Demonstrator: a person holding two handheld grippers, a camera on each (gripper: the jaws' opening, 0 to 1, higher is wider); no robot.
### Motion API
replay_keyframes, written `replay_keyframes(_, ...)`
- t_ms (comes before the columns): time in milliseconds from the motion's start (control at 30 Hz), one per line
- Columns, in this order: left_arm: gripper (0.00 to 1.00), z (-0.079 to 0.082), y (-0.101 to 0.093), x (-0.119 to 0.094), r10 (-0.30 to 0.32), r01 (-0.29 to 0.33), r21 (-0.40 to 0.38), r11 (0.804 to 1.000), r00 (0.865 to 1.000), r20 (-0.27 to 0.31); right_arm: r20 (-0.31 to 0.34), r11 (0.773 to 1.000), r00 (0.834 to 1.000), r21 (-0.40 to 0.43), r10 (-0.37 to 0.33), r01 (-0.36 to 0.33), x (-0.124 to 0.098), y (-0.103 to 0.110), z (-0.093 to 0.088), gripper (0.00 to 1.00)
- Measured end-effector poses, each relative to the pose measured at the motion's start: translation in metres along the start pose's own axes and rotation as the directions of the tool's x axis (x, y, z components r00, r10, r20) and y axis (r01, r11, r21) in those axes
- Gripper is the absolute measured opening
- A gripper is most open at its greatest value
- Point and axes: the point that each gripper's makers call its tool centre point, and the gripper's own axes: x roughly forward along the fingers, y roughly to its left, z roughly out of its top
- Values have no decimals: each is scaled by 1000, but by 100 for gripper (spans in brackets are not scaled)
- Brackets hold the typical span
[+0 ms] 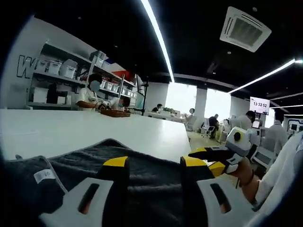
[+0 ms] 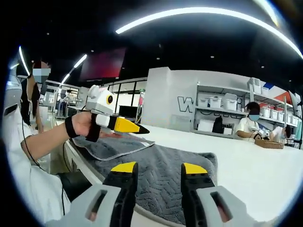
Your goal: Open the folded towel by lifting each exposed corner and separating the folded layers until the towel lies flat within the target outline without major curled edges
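My left gripper (image 1: 154, 163) hung open just above the grey towel (image 1: 142, 179), which lay on the white table (image 1: 71, 130). My right gripper (image 2: 158, 168) was open too, over the towel's (image 2: 156, 170) near edge.

- From the left gripper view we look low and close across the dark grey textured towel (image 1: 142, 184) on the long white worktop (image 1: 85, 132).
- From the right gripper view we face the towel (image 2: 161, 175) from the opposite end.
- We share towel, worktop and wall shelves (image 1: 57, 80).
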Motion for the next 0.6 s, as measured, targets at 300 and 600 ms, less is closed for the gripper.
replay_keyframes(300,43,0,-7,-26,21,-21,-1,1000,999,40,5,999,999,2,45,-45,4,15,7,31)
replay_keyframes(600,43,-4,-20,-54,39,-41,26,999,997,68,19,992,992,-23,121,-121,10,37,23,34)
